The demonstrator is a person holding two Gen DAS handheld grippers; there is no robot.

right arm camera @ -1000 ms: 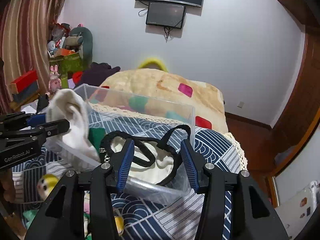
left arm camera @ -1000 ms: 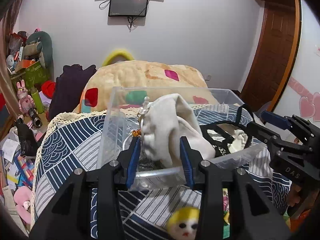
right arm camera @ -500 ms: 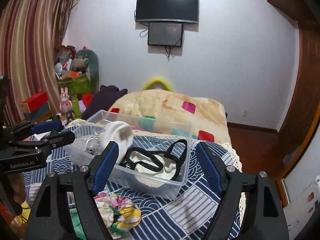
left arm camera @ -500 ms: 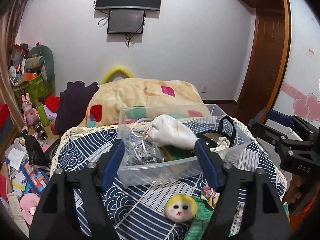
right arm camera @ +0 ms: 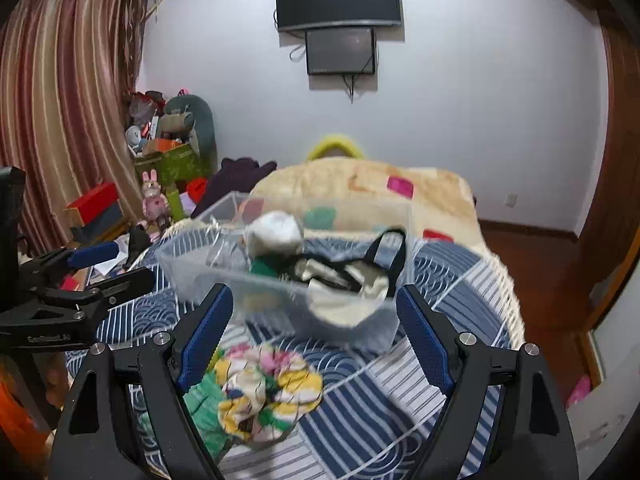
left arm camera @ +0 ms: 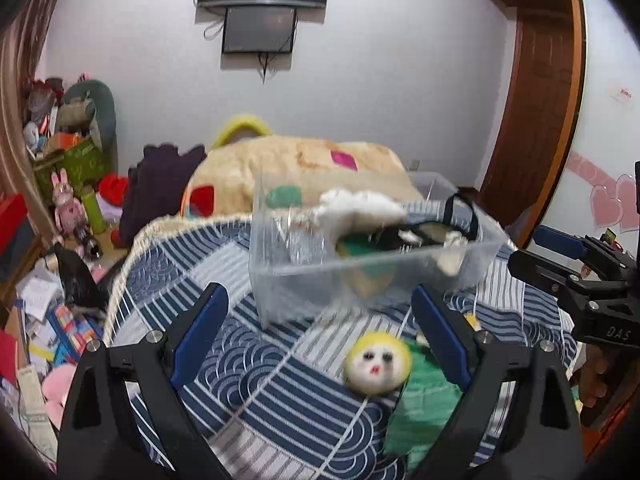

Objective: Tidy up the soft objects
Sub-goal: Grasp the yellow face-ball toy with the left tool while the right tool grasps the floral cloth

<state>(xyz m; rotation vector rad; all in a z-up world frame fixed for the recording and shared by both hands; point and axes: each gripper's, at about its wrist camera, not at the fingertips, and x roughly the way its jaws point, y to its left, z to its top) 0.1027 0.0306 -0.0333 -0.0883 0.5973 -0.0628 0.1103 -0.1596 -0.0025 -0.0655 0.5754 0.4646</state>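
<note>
A clear plastic bin point(left arm camera: 360, 276) stands on the blue patterned bedspread point(left arm camera: 256, 364) and holds a white cloth pouch point(left arm camera: 360, 208), a green item and a black-strapped cream bag point(left arm camera: 452, 224). The bin also shows in the right wrist view point(right arm camera: 280, 292), with the pouch point(right arm camera: 276, 232) and bag point(right arm camera: 360, 276) inside. My left gripper point(left arm camera: 320, 344) is open and empty, held back from the bin's near wall. A yellow-haired doll head point(left arm camera: 376, 364) and a green cloth point(left arm camera: 424, 408) lie between its fingers. My right gripper point(right arm camera: 316, 344) is open and empty above a multicoloured floral cloth point(right arm camera: 268, 388).
A beige blanket point(right arm camera: 360, 188) with coloured patches lies behind the bin. Toys, boxes and papers clutter the floor at left point(left arm camera: 60, 280). A wooden door point(left arm camera: 528, 112) is at the right. The bed's fringed edge point(right arm camera: 508, 292) drops off to the right.
Both grippers opened wide and pulled back from the bin. The left gripper let go of the white pouch, which now lies in the bin. The doll head and floral cloth came into view.
</note>
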